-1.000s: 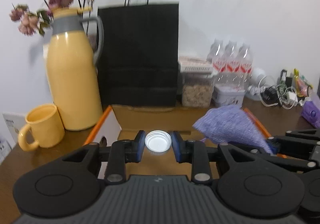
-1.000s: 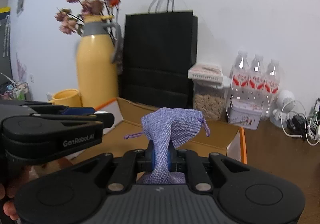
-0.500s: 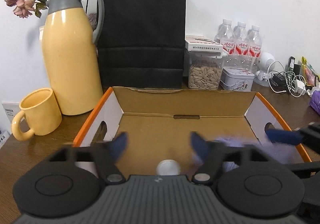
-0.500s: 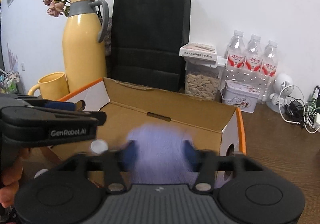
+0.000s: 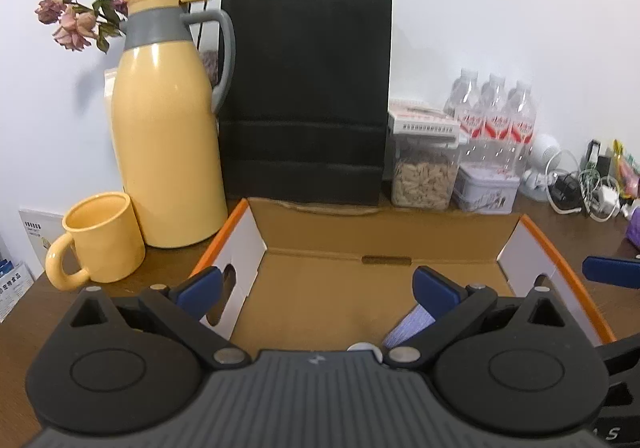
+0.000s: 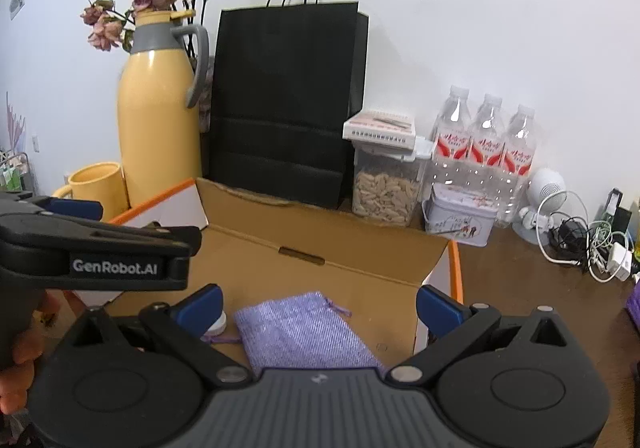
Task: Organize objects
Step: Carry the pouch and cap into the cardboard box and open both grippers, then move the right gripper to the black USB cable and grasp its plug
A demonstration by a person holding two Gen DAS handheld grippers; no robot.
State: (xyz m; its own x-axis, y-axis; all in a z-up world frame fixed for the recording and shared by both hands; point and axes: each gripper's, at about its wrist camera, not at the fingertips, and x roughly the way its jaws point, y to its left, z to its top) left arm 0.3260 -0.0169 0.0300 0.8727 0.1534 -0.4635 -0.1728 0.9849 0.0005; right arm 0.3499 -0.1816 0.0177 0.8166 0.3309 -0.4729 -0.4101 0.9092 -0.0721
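An open cardboard box (image 5: 320,288) with orange edges lies in front of both grippers; it also shows in the right wrist view (image 6: 320,272). A purple cloth pouch (image 6: 304,332) lies flat on the box floor, with a white cap (image 6: 219,322) beside it on the left. In the left wrist view only a corner of the pouch (image 5: 408,324) and the cap's edge (image 5: 362,346) show. My left gripper (image 5: 316,288) is open and empty above the box. My right gripper (image 6: 320,306) is open and empty over the pouch.
Behind the box stand a yellow thermos (image 5: 168,135) with dried flowers, a yellow mug (image 5: 100,244), a black paper bag (image 5: 304,99), a seed jar (image 5: 424,175), a tin (image 5: 486,191) and water bottles (image 5: 496,115). Cables (image 6: 588,244) lie at far right.
Both grippers opened. The left let go of the white cap and the right let go of the purple pouch; both now lie in the box.
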